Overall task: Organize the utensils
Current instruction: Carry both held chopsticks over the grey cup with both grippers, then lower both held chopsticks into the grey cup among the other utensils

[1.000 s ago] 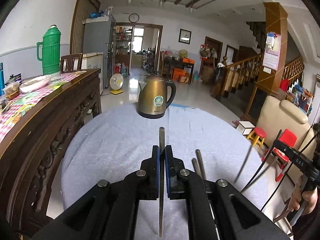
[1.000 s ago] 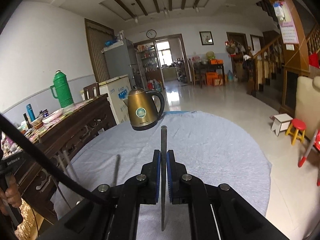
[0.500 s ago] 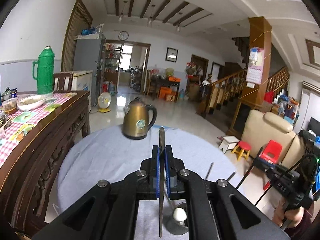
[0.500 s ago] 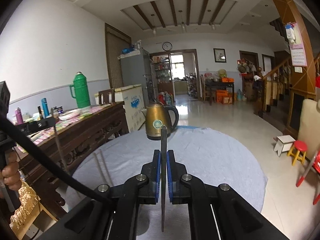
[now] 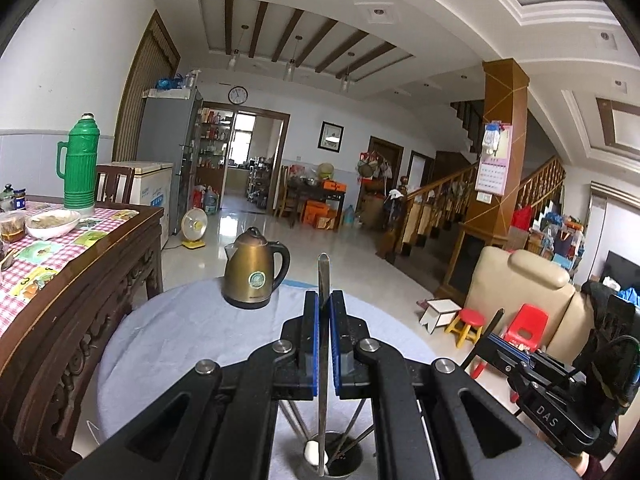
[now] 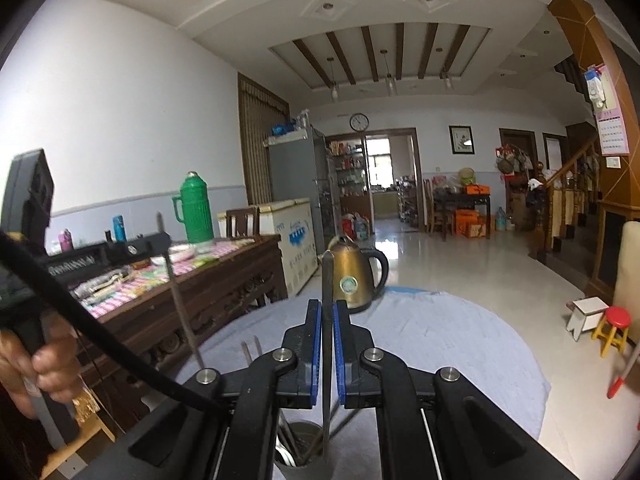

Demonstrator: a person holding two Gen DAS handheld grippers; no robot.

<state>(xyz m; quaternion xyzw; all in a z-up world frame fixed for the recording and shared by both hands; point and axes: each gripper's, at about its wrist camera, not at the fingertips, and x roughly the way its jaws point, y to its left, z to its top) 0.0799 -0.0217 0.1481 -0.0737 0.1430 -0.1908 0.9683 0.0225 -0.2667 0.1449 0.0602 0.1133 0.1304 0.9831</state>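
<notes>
My left gripper [image 5: 324, 304] is shut on a thin metal utensil [image 5: 323, 280] held upright, its lower end over a steel utensil cup [image 5: 340, 458] that holds a white spoon and several dark sticks. My right gripper [image 6: 327, 312] is shut on another thin metal utensil [image 6: 327, 280], also upright, above the same cup [image 6: 300, 440]. In the right wrist view the left gripper shows at the left holding its utensil [image 6: 180, 300]. In the left wrist view the right gripper body [image 5: 552, 396] shows at the right.
A brass kettle [image 5: 254, 274] stands at the far edge of the round table with the grey-blue cloth [image 5: 192, 328]. A dark wooden sideboard [image 5: 60, 292] with a green thermos [image 5: 80, 168] and bowls is to the left. A beige armchair and red stools are to the right.
Both grippers have risen and tilted upward with their utensils. The utensil cup has come into view beneath them, and the table looks further below.
</notes>
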